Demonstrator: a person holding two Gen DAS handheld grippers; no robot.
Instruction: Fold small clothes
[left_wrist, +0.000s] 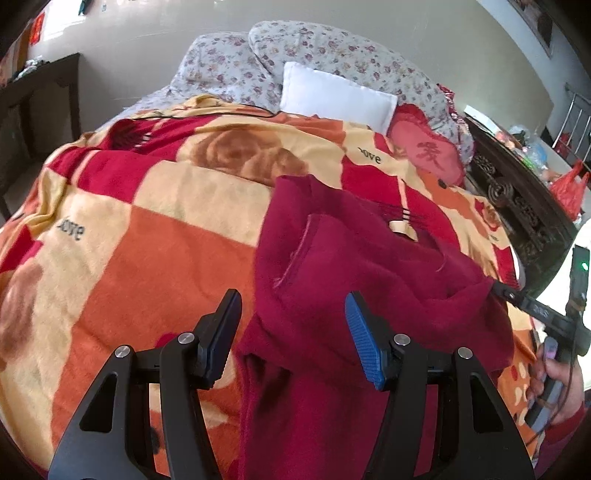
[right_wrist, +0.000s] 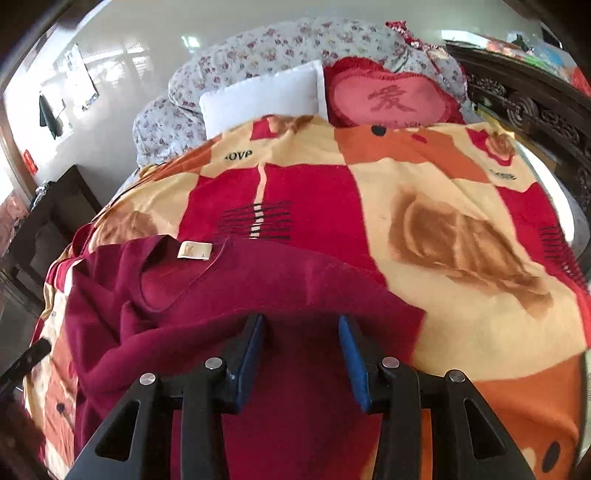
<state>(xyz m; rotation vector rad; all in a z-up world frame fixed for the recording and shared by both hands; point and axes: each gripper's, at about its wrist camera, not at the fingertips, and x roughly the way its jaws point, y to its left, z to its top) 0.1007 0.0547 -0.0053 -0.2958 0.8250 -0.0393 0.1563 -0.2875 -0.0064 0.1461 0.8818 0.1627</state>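
Dark red garment (left_wrist: 351, 266) is seen lying rumpled on the checked blanket (left_wrist: 147, 266), lower centre-right of the left wrist frame; in the right wrist frame it fills the lower left, white neck label (right_wrist: 194, 250) face up near the collar. Left gripper (left_wrist: 291, 332) is held over the garment's left edge, jaws apart, nothing pinched, cloth visible in the gap below. Right gripper (right_wrist: 301, 354) has its jaws partly apart with a raised fold of the cloth just ahead of the pads; contact can't be confirmed, no clamping is seen. Judged: fold is partway, the body is bunched, not yet flat. For the step in hand, the bunched ridge should be smoothed before any further fold, and one layer only should be pinched at an edge, not a wad. Edges should be aligned against the collar line. Blanket pile should be kept out of the pinch.
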